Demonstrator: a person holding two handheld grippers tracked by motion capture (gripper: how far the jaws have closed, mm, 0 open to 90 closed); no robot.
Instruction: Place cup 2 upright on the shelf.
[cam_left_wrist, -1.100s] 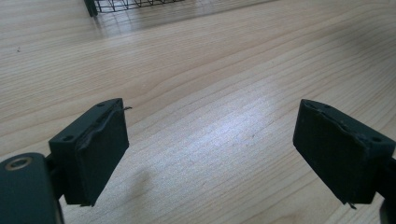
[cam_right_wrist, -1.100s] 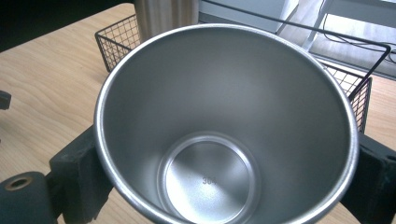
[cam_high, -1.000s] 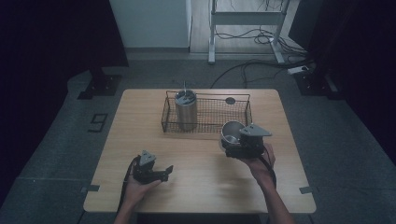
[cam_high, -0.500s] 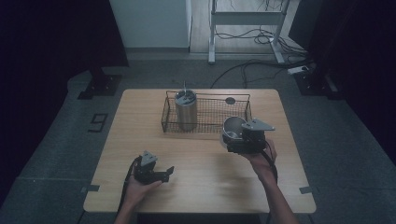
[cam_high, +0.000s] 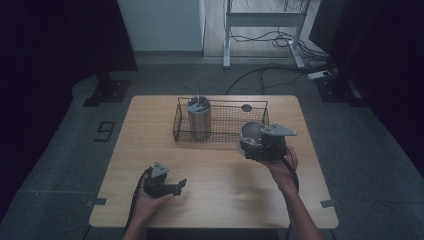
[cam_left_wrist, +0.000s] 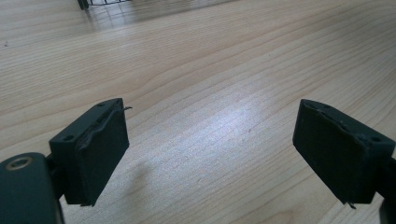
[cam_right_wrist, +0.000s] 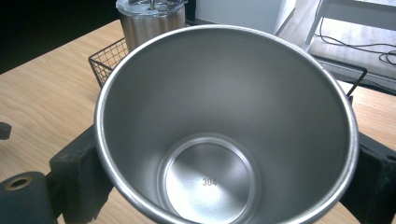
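Steel cups, two — right gripper (cam_high: 250, 146) clamps one cup (cam_right_wrist: 224, 126); left gripper (cam_high: 181, 184) gapes empty.

The cup (cam_right_wrist: 224, 140) is brushed steel with a satin sheen inside and a polished rim, like the lidded tumbler (cam_right_wrist: 152, 21) behind it. The basket (cam_high: 225, 122) is thin dark wire. The table (cam_left_wrist: 224, 65) is pale, smooth-grained wood with a soft gloss, and the left gripper (cam_left_wrist: 210, 149) has matt black, slightly rough pads.
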